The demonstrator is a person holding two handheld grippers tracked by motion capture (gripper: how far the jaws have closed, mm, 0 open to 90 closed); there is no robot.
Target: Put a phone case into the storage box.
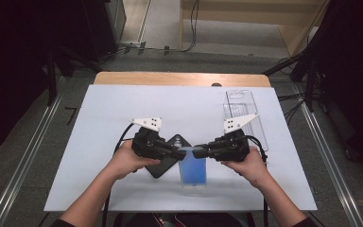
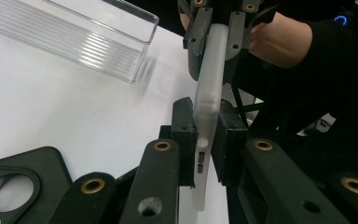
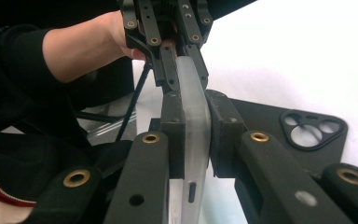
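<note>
Both fingers pinching translucent phone case point(image 1: 193, 170) edges (opposite sides), black case point(image 1: 168, 156) just beside

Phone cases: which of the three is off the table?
The frosted bluish case, clamped at opposite edges by both tongs. The black case and the clear case lie flat on the table.
</note>
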